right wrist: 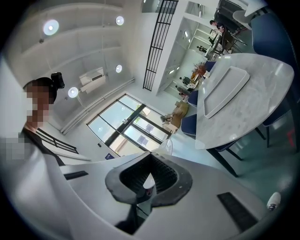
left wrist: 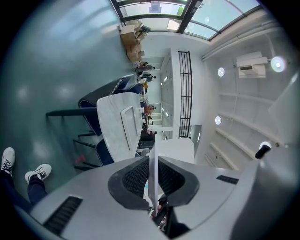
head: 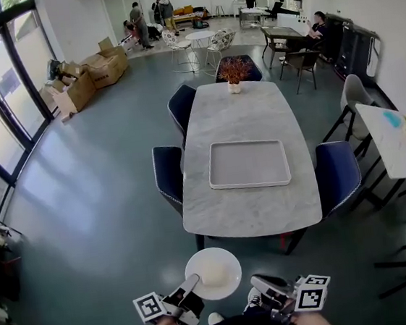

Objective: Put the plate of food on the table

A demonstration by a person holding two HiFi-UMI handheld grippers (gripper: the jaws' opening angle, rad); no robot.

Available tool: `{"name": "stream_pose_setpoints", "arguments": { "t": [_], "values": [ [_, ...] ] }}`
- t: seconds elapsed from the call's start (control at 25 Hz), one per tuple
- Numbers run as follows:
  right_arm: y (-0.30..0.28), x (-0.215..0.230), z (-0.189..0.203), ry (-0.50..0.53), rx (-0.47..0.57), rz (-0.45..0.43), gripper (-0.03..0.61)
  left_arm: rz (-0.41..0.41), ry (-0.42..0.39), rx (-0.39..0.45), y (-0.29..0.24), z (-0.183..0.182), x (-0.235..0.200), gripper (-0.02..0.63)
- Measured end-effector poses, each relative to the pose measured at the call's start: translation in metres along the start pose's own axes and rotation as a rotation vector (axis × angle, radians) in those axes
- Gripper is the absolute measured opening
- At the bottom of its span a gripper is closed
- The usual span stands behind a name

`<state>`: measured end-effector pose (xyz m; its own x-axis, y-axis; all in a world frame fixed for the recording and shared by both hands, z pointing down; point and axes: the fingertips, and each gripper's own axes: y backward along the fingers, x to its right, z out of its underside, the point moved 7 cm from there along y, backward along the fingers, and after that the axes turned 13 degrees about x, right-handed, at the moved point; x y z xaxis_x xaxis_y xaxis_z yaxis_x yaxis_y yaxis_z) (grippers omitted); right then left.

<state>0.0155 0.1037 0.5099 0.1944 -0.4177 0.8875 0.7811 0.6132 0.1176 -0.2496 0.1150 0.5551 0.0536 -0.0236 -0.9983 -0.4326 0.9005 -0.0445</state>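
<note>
A white plate (head: 213,273) with a pale mound of food hangs over the floor, short of the near end of the marble table (head: 252,211). My left gripper (head: 190,288) is shut on the plate's near left rim. In the left gripper view the plate (left wrist: 153,164) runs edge-on between the pads of the left gripper (left wrist: 152,187). My right gripper (head: 267,289) is just right of the plate, shut with nothing in it. In the right gripper view the right gripper (right wrist: 149,180) points toward the table (right wrist: 253,117). An empty grey tray (head: 248,164) lies mid-table.
Blue chairs (head: 168,173) (head: 338,175) flank the table. A pot of dried flowers (head: 233,71) stands at its far end. Cardboard boxes (head: 88,80) lie far left by the windows. A small table (head: 393,136) is at right. People stand at the back.
</note>
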Motion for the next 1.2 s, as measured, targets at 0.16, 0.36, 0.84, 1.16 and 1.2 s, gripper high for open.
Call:
{"name": "stream_pose_setpoints", "arguments": {
  "t": [0.16, 0.36, 0.84, 1.16, 1.2],
  "values": [
    [0.000, 0.015, -0.028, -0.008, 0.004, -0.008, 0.011, -0.008, -0.002, 0.003, -0.030, 0.007, 0.003, 0.034],
    [0.013, 0.034, -0.062, -0.015, 0.023, 0.001, 0.011, -0.011, -0.014, -0.005, -0.071, 0.022, 0.007, 0.034],
    [0.053, 0.066, -0.129, -0.031, 0.107, 0.019, 0.011, -0.025, -0.049, -0.026, -0.154, 0.052, 0.016, 0.034],
    [0.065, 0.076, -0.142, -0.035, 0.194, 0.036, 0.011, -0.037, -0.063, -0.061, -0.190, 0.045, 0.017, 0.034],
    [0.066, 0.077, -0.143, -0.037, 0.207, 0.043, 0.011, -0.042, -0.058, -0.064, -0.195, 0.044, 0.016, 0.034]
  ]
}}
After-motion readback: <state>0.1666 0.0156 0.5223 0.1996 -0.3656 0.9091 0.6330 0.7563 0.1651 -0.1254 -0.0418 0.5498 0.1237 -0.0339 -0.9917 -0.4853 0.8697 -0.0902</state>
